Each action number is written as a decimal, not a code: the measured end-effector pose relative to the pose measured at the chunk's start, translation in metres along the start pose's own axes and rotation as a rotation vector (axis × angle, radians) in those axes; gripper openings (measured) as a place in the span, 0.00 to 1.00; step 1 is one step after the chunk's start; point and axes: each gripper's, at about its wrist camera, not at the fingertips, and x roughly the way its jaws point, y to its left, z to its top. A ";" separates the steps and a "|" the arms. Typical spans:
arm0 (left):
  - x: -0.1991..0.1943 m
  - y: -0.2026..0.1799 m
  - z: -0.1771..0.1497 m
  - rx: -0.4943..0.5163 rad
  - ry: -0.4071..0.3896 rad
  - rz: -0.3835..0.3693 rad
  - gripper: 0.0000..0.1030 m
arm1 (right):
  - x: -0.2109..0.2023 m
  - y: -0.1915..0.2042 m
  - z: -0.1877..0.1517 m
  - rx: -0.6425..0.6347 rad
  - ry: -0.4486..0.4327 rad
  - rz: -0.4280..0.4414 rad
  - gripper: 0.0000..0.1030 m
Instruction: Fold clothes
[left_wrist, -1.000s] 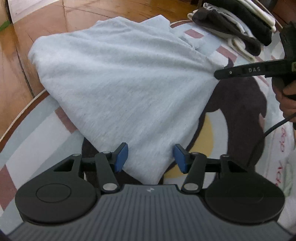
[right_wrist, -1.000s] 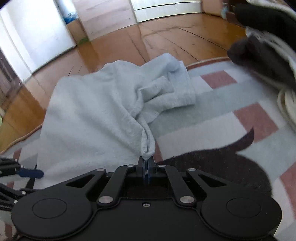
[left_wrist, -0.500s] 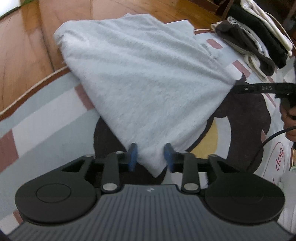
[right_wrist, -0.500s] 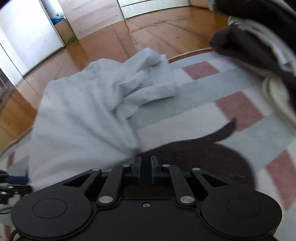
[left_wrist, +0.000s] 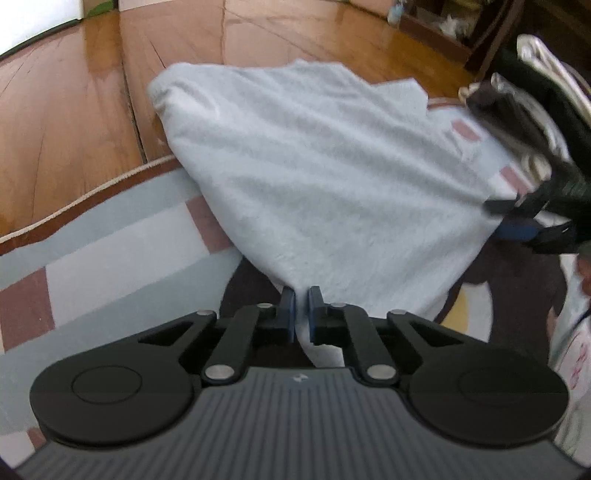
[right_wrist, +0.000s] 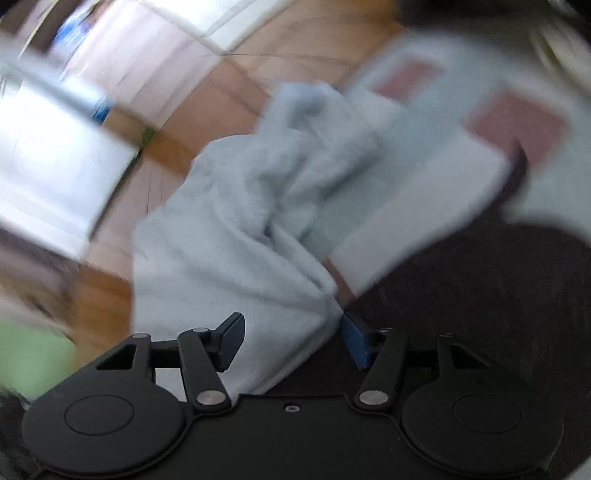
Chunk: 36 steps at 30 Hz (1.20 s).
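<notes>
A pale grey garment is spread over a patterned rug and the wooden floor. Its near corner is pinched between the almost closed fingers of the left gripper. The right gripper fingers are spread wide, the cloth lying loose between them.

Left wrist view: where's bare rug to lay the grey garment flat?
Free: the striped rug left of the grey garment, up to its border with the wood floor. Crowded: far right, where the clothes pile sits by the right gripper.
</notes>
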 end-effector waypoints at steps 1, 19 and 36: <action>-0.003 0.001 0.001 -0.006 -0.009 -0.005 0.07 | 0.004 0.010 -0.001 -0.060 0.003 -0.032 0.63; -0.040 0.053 -0.010 -0.219 0.005 0.018 0.03 | -0.004 0.021 -0.005 -0.173 0.370 0.008 0.22; 0.047 -0.061 0.098 0.004 -0.100 -0.248 0.28 | -0.004 0.011 0.063 -0.314 -0.243 -0.216 0.01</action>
